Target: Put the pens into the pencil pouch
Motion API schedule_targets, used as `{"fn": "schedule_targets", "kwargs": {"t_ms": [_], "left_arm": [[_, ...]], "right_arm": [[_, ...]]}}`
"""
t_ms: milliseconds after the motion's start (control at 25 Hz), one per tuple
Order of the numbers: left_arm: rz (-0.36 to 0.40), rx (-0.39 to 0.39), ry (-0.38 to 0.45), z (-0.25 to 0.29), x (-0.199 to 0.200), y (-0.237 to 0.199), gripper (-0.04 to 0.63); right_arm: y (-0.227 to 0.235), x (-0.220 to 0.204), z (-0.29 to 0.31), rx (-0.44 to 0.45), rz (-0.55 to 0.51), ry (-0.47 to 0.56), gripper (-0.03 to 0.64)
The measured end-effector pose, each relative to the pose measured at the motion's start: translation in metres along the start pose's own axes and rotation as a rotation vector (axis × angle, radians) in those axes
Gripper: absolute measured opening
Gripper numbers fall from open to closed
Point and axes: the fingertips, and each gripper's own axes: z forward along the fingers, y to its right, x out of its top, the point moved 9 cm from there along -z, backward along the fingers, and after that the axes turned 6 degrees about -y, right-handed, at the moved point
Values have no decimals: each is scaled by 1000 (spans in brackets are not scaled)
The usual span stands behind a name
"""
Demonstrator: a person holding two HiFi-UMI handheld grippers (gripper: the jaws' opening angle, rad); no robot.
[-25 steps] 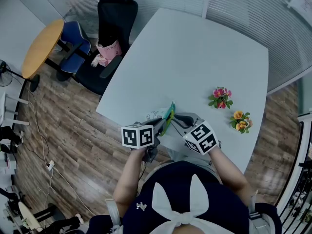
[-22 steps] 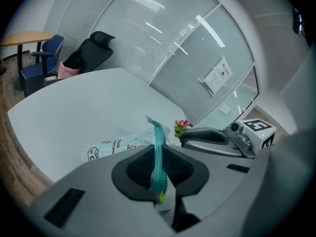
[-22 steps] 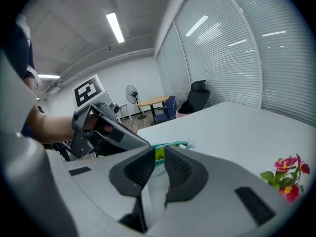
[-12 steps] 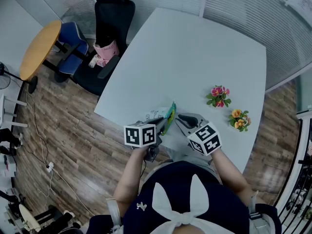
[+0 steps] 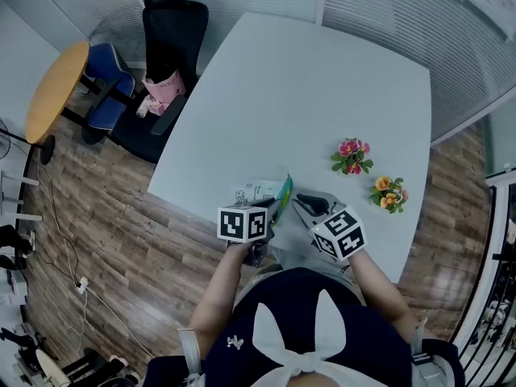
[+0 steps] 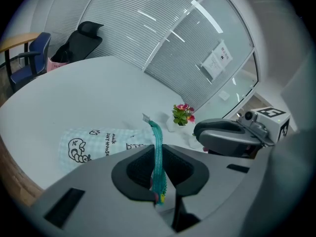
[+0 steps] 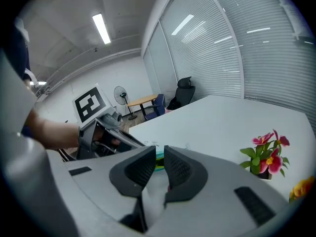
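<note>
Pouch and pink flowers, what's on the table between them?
Nothing: in the head view, the table between the pouch and the pink flowers is bare white.

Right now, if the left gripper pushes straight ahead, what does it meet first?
The left gripper holds the pouch's teal edge; past it, probably the table, with the pink flowers further on.

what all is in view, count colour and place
table: 1, white, centre
pencil pouch: 1, pale check with teal zip, table's near edge
pink flowers: 1 pot, table's right side
orange flowers: 1 pot, right of the pink
office chair: 1, black, past the table's left corner
bag: 1, pink, on that chair
blue chair: 1, left of the black one
round table: 1, wood, far left
left gripper: 1, grey, shut on the pouch's zip edge
right gripper: 1, grey, jaws just closing, nearly together; pouch fabric perhaps between
</note>
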Motion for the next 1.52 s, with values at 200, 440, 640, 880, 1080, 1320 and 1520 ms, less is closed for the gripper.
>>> {"fn": "schedule_targets", "kwargs": {"t_ms": [200, 440, 640, 880, 1080, 1320, 1520], "left_arm": [[21, 7, -54, 24, -4, -1, 60], [29, 14, -120, 50, -11, -5, 60], [13, 21, -167, 68, -20, -7, 60], [22, 55, -230, 90, -31, -11, 60], [16, 93, -261, 102, -39, -19, 60], [-5, 85, -255, 106, -43, -25, 60], [-17, 62, -250, 105, -41, -22, 70]], "right_arm": [[8, -7, -4, -21, 24, 0, 55], [18, -15, -9, -51, 48, -12, 54], [27, -23, -15, -64, 92, -23, 54], [34, -35, -17, -76, 134, -33, 54], [37, -41, -18, -82, 150, -42, 54], [39, -44, -15, -76, 146, -59, 54], [37, -44, -14, -71, 134, -65, 54]]}}
